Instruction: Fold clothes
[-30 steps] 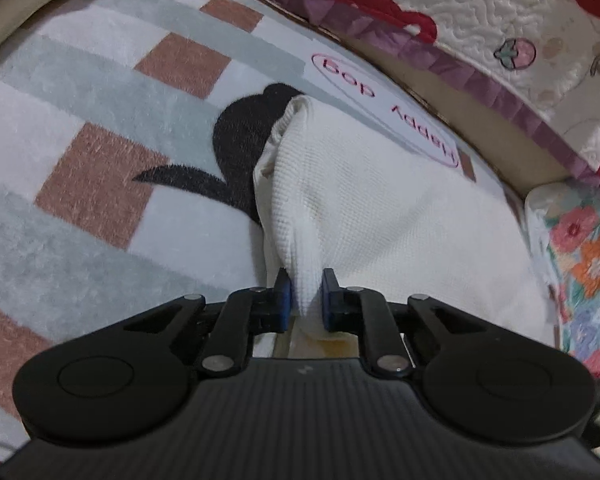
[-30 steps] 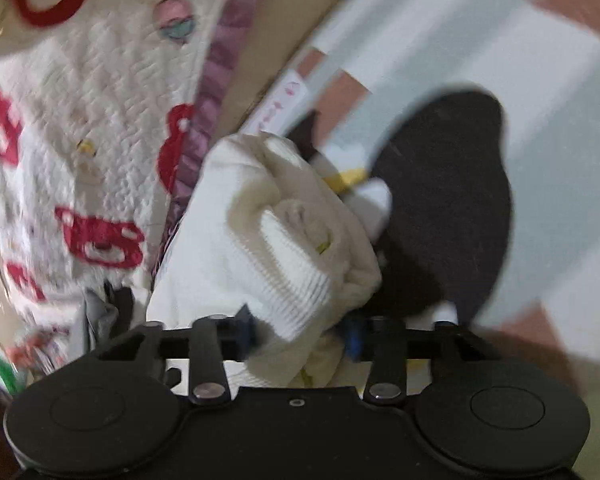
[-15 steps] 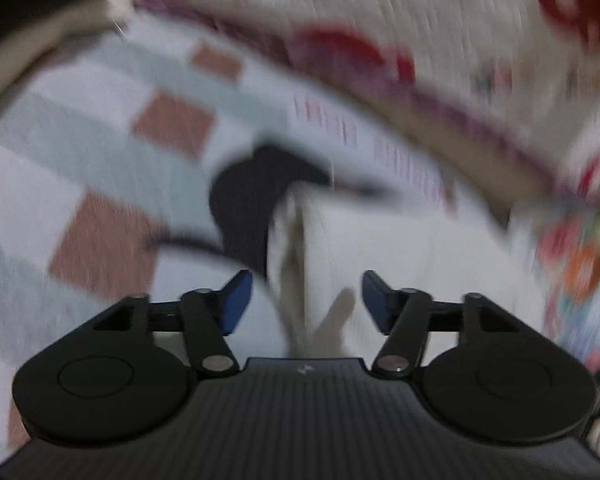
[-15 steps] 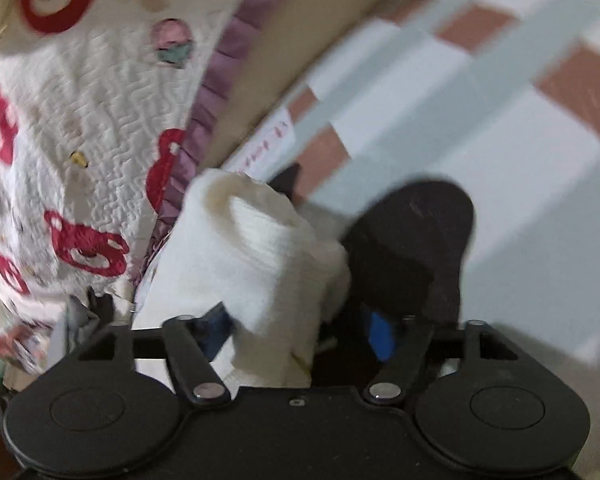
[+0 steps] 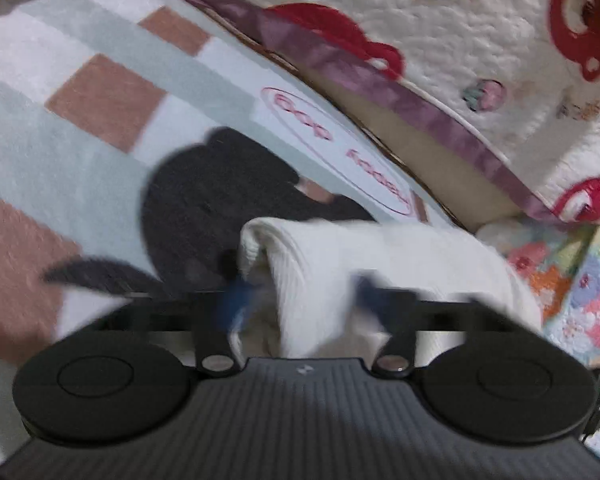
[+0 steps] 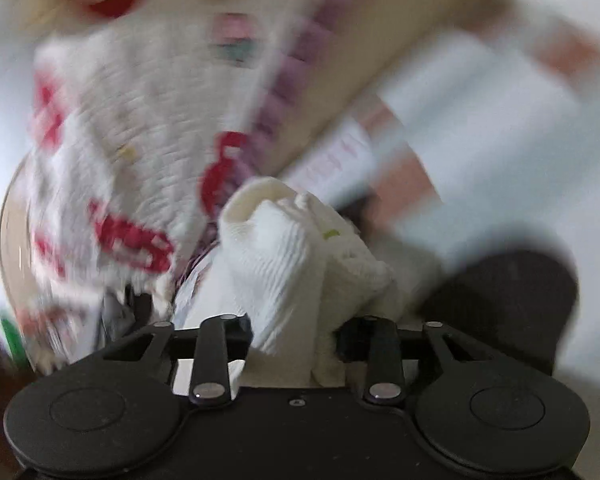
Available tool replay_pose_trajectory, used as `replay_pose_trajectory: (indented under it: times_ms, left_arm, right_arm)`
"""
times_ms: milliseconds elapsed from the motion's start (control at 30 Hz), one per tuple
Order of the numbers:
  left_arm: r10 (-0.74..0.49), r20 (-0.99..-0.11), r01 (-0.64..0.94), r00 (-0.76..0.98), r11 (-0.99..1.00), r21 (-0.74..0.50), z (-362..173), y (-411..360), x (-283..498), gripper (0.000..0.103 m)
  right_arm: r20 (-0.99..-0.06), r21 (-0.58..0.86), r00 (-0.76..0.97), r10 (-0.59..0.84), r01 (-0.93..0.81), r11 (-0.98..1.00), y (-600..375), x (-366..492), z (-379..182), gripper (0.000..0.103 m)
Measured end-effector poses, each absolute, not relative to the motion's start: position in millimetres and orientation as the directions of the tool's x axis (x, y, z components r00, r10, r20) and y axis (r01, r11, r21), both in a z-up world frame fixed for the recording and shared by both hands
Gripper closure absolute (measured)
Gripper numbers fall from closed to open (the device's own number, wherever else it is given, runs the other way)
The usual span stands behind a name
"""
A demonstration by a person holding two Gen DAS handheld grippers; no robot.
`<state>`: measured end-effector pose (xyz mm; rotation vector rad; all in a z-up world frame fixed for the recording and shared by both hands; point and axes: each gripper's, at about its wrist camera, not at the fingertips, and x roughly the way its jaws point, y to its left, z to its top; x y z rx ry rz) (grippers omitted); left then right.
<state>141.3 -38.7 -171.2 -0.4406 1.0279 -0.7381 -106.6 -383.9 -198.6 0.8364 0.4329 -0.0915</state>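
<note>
Garment (image 5: 380, 256) between left claw (image 5: 296, 300) fingers

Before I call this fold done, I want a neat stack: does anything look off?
Yes. The white garment is bunched into a lump between the right gripper's jaws, not flat. In the left view its edge curls up off the rug. Motion blur hides finer detail.

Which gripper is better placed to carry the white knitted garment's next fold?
Probably the right gripper: its jaws look closed on the bunched white knitted garment. The left gripper looks open, fabric loose between blurred fingers.
</note>
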Motion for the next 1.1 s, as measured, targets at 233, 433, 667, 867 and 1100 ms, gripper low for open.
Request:
replay_pose_trajectory:
  times_ms: [233,433,667,867,1100]
  left_arm:
    - [-0.616,-0.7,0.428,0.361,0.776,-0.463,-153,-81,109,0.062]
    - [-0.74,-0.601,0.163,0.302,0.661,-0.733,-194,-50,135,0.036]
    - [-0.742,-0.615,0.361,0.268,0.669,-0.65,-186,-87,115,0.075]
    - [-0.695,-0.577,0.496,0.429,0.715,-0.492,-107,-83,100,0.079]
    - [-0.605,-0.514,0.497,0.608,0.795,-0.347,6,-35,93,0.08]
  right_arm:
    - [-0.521,0.647,0.851,0.069,0.342,0.681,-420,-86,-199,0.065]
    - [-0.49,0.774,0.866,0.097,0.381,0.506,-421,-107,-224,0.038]
    - [-0.416,0.808,0.903,0.107,0.314,0.499,-417,-100,-226,0.061]
    - [-0.413,0.673,0.9,0.138,0.2,0.712,-403,-82,-136,0.067]
    - [-0.268,0.564,0.933,0.24,-0.05,0.824,-356,-47,-25,0.067]
